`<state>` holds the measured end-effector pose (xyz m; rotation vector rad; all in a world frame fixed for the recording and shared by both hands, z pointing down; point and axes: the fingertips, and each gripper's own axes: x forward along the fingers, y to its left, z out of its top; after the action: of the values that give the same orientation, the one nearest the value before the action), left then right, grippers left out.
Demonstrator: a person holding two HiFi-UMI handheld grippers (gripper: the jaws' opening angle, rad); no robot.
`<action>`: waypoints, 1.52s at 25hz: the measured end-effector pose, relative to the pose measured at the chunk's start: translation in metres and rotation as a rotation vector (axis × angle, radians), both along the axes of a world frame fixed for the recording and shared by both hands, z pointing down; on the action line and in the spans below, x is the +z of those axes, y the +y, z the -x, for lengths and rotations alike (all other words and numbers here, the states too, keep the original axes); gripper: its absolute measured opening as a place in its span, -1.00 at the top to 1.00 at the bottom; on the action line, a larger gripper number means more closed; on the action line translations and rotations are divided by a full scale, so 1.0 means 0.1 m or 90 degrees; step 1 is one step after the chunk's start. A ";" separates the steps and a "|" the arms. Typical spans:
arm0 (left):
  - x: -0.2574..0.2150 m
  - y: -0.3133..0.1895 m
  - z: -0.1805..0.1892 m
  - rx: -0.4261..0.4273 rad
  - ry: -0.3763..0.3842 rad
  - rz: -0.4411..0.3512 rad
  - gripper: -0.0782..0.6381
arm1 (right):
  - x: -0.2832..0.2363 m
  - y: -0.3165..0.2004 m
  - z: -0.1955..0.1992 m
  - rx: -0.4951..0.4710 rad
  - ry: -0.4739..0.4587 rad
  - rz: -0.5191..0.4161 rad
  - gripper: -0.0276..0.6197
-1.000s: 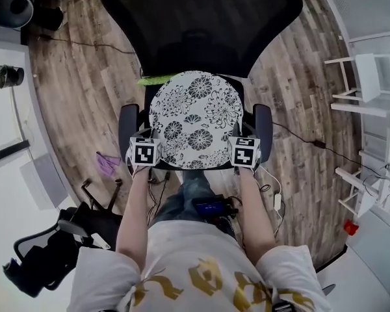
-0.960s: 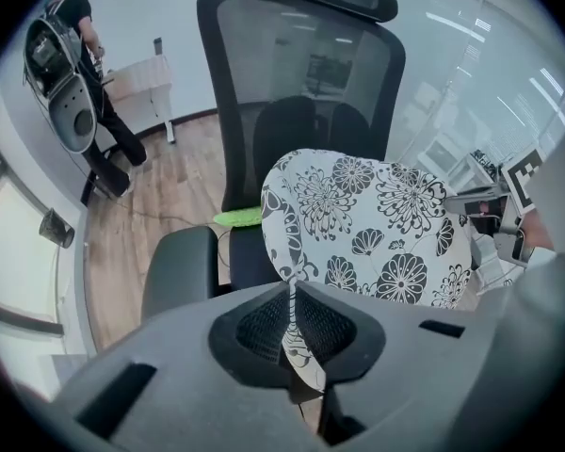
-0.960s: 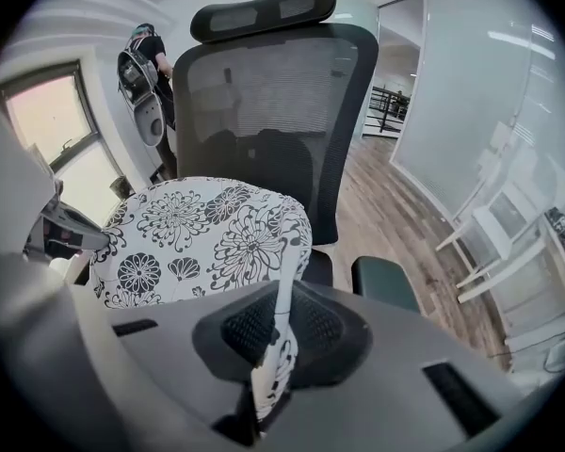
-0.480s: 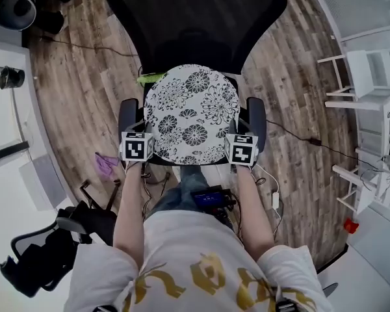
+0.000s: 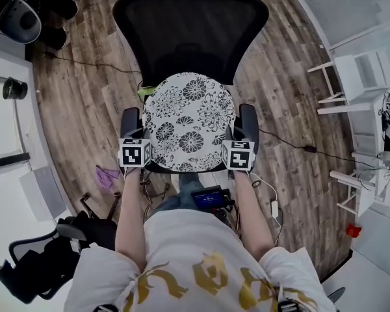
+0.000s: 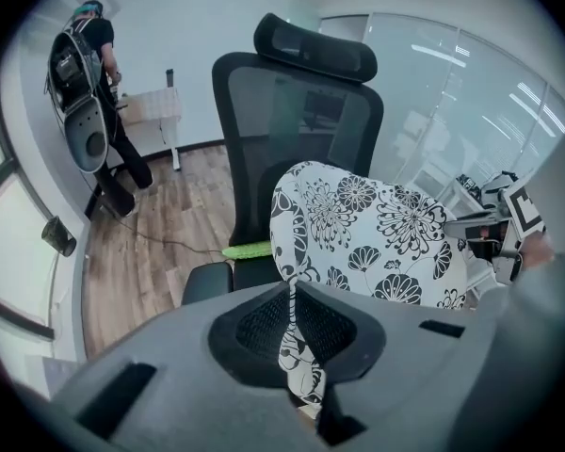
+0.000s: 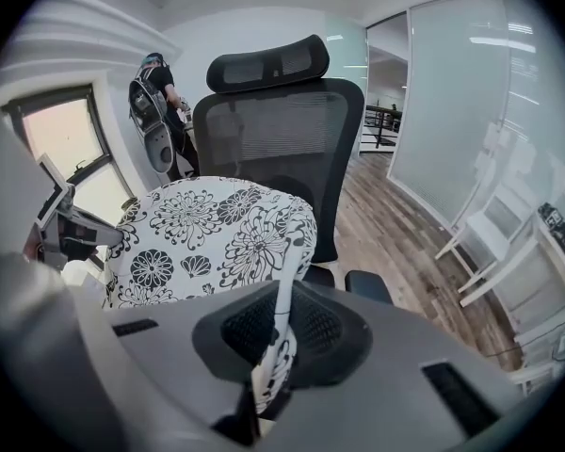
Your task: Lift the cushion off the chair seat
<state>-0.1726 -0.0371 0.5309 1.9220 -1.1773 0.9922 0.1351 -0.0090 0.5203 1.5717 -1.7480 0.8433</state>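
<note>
Fingers (image 6: 254,332) L+R pinch cushion (image 5: 188,123); wood flr (image 5: 84,109) below.

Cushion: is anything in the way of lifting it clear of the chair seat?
Nothing visible does. The left gripper and right gripper are shut on the near edge of the cushion; the armrests flank it and the backrest stands behind, none of them over it.

You have no readable text, number or brand here. The cubes on your left gripper (image 5: 140,153) and right gripper (image 5: 234,155) carry only black-and-white square markers. The gold print on your shirt (image 5: 201,272), behind both grippers, spells nothing legible.
</note>
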 end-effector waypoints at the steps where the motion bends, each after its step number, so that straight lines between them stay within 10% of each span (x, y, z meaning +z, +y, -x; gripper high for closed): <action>1: -0.03 0.00 0.01 -0.007 0.007 -0.003 0.73 | -0.04 0.01 0.00 0.007 -0.008 -0.002 0.84; 38: -0.85 -0.02 0.14 -0.043 0.058 -0.081 0.73 | -0.77 0.25 -0.27 0.036 -0.011 -0.106 0.85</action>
<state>-0.1869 -0.0389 0.4461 1.9895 -1.2709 0.8022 0.1617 0.0156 0.4436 1.7323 -1.8344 0.7568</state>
